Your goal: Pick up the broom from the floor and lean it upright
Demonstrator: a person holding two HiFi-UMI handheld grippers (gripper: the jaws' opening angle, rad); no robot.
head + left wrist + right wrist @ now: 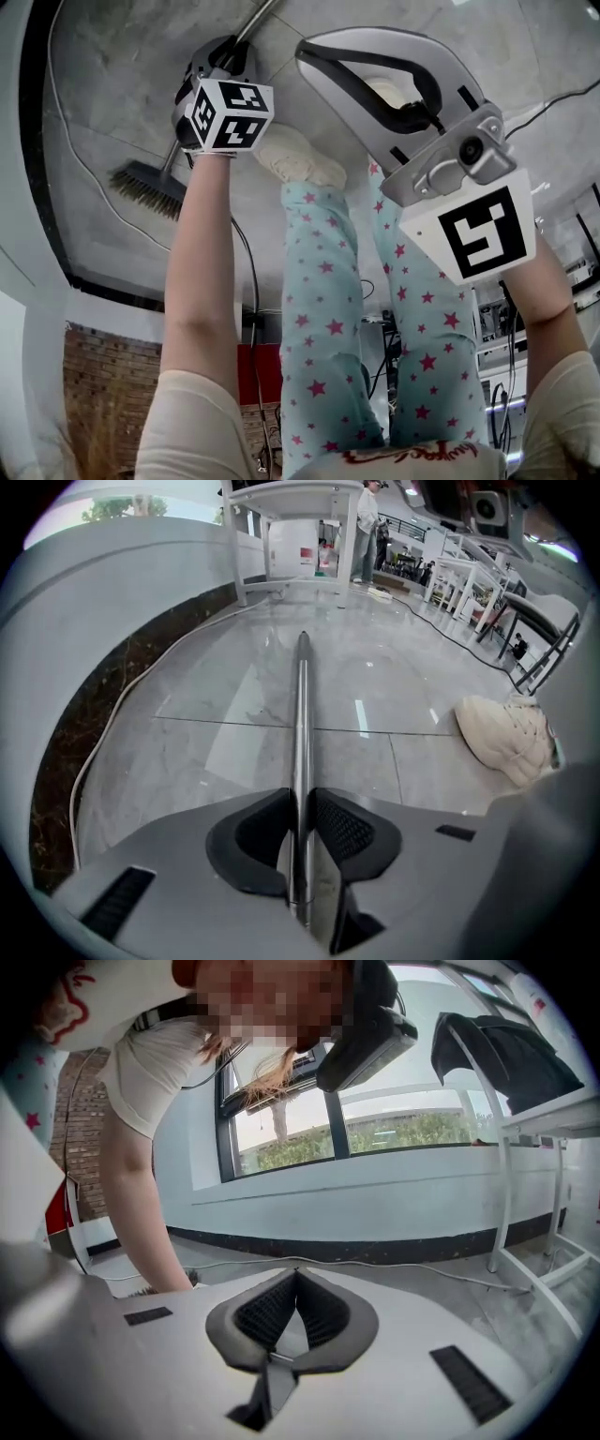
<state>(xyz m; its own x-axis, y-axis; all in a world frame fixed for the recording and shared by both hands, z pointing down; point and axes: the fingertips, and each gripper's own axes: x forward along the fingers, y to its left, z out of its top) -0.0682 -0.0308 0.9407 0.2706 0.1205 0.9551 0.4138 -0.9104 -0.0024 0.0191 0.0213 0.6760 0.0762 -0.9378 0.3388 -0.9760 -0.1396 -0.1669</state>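
The broom lies on the grey floor, its dark bristle head point(150, 186) at the left and its metal handle point(258, 19) running up and to the right. My left gripper point(230, 52) points steeply down at that handle. In the left gripper view the handle point(301, 714) runs straight between the two black pads point(345, 829), which press on it from both sides, so the left gripper point(300, 794) is shut on it. My right gripper point(323, 52) hangs beside it, off the broom. Its pads meet at the tips point(296, 1271) with nothing between them.
My cream shoe point(295, 155) stands just right of the handle point(506, 733). A white cable point(103, 733) trails along the dark strip at the curved wall. A white table point(295, 517) and a standing person point(366, 527) are far off; white table legs point(506, 1194) rise at the right.
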